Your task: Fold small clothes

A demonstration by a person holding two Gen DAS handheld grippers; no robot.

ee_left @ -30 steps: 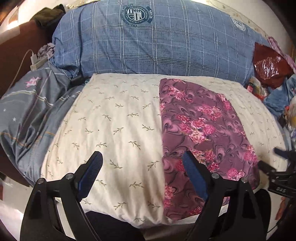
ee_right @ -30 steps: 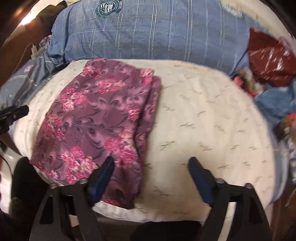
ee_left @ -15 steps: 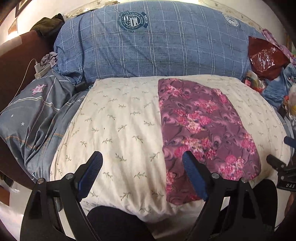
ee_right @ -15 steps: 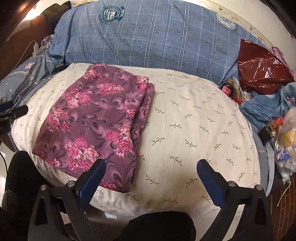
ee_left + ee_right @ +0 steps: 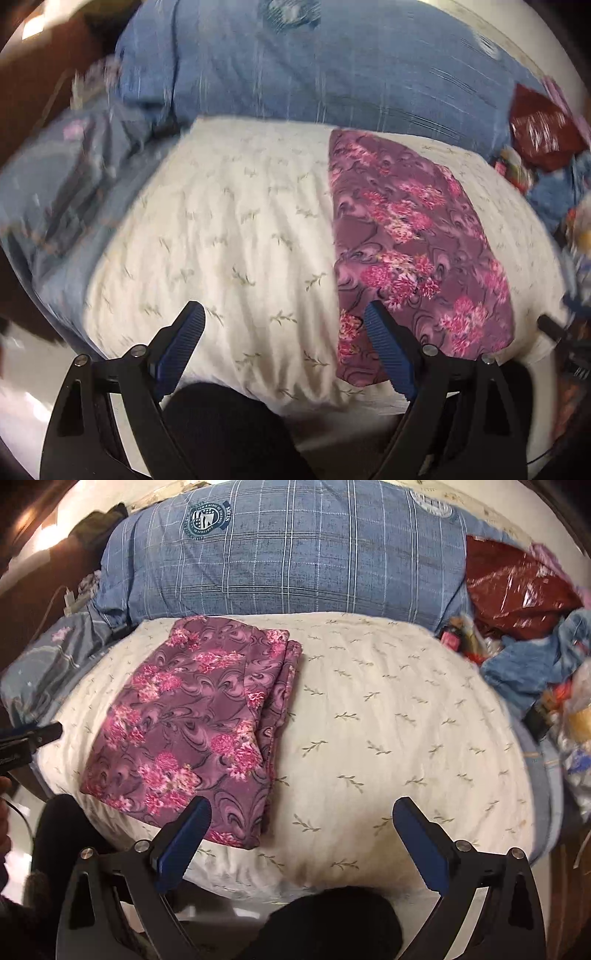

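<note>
A purple garment with pink flowers (image 5: 199,720) lies folded flat in a long rectangle on a cream leaf-print cushion (image 5: 388,716). In the left wrist view the same garment (image 5: 413,243) lies right of centre on the cushion (image 5: 229,236). My left gripper (image 5: 284,314) is open above the cushion's near edge, and its right finger (image 5: 388,347) hangs over the garment's near left corner. My right gripper (image 5: 301,812) is open wide, empty, just right of the garment's near end. Nothing is held.
A big blue plaid pillow (image 5: 288,554) lies behind the cushion. Grey-blue bedding (image 5: 48,664) sits at the left. A dark red plastic bag (image 5: 517,583), blue cloth (image 5: 535,664) and assorted clutter crowd the right side. A dark knee (image 5: 332,923) shows below the grippers.
Both views have pulled back a little from the cushion, showing more of its near edge. The right gripper's jaws have widened. The garment has not moved.
</note>
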